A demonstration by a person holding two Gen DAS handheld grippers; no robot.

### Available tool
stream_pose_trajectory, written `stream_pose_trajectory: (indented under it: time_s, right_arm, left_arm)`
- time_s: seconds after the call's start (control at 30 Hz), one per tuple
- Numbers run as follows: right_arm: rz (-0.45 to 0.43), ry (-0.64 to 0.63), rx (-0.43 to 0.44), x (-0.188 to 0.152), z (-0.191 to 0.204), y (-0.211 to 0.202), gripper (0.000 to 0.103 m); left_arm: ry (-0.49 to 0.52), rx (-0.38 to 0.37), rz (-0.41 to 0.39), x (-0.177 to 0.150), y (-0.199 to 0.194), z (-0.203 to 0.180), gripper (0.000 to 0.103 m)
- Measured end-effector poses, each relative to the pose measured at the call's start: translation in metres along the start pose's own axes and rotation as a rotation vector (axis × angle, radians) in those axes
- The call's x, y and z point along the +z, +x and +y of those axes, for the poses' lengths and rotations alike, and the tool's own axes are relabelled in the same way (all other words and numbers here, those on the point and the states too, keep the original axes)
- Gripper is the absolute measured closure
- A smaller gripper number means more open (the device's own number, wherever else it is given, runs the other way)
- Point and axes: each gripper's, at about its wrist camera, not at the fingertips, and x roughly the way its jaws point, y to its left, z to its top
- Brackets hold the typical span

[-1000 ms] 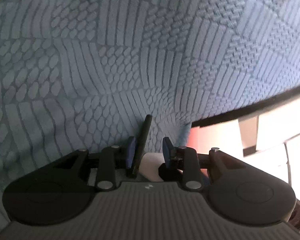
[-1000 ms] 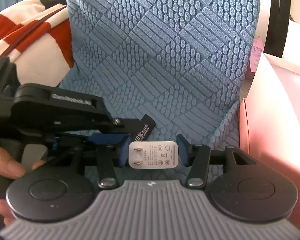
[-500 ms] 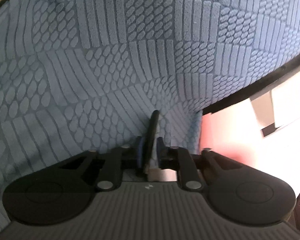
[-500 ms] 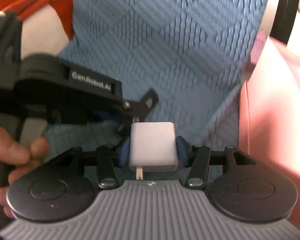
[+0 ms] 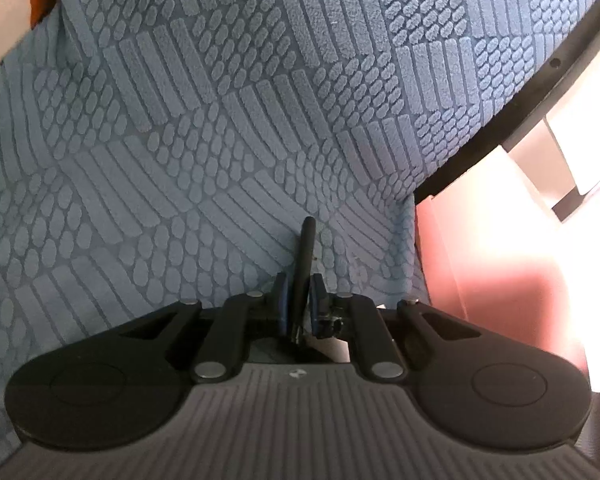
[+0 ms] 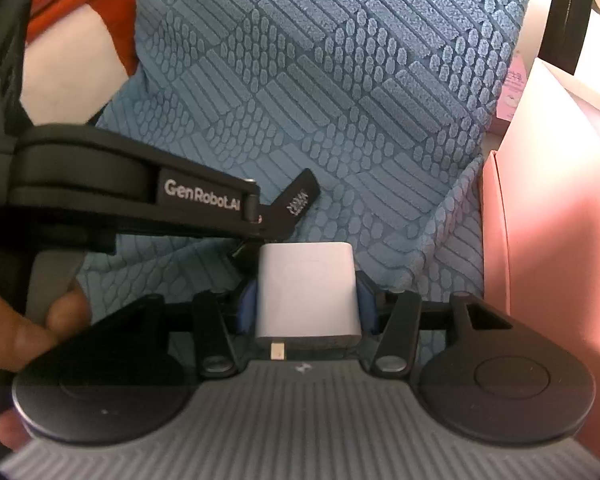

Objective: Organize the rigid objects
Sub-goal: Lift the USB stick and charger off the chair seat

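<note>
My left gripper (image 5: 300, 292) is shut on a thin flat black piece (image 5: 306, 248) that sticks up edge-on between its blue pads. In the right wrist view the same black piece (image 6: 298, 202) shows white print and juts from the left gripper (image 6: 260, 220) just above a white plug adapter (image 6: 308, 284). My right gripper (image 6: 306, 292) is shut on that adapter, with a blue pad on each side and a metal prong showing at its near end. Both grippers hang over a blue textured cushion (image 6: 340, 80).
A pink box (image 6: 560, 220) stands close on the right, also the pink box (image 5: 500, 280) in the left wrist view. A red and white cloth (image 6: 80, 40) lies at the upper left. A person's hand (image 6: 20, 328) holds the left gripper. A black curved frame (image 5: 540, 80) edges the cushion.
The left jaws have closed onto the black piece, and that gripper has rolled and lifted slightly. The adapter in the right gripper now shows its plain side instead of its labelled, pronged face.
</note>
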Motion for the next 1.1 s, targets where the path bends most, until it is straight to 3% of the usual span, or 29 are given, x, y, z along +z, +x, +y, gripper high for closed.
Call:
stream_pose_trajectory:
  time_s: [0.33,1.1]
  right_arm:
    - [-0.001,0.006,-0.041,-0.007,0.006,-0.027,0.05]
    - [-0.094,0.113,-0.023,-0.045,0.029,-0.142,0.05]
  left_arm:
    - [-0.105,0.018,-0.023,-0.023,-0.045,0.013,0.092]
    - [0.016,0.022,-0.125,-0.068,-0.177,-0.014,0.092]
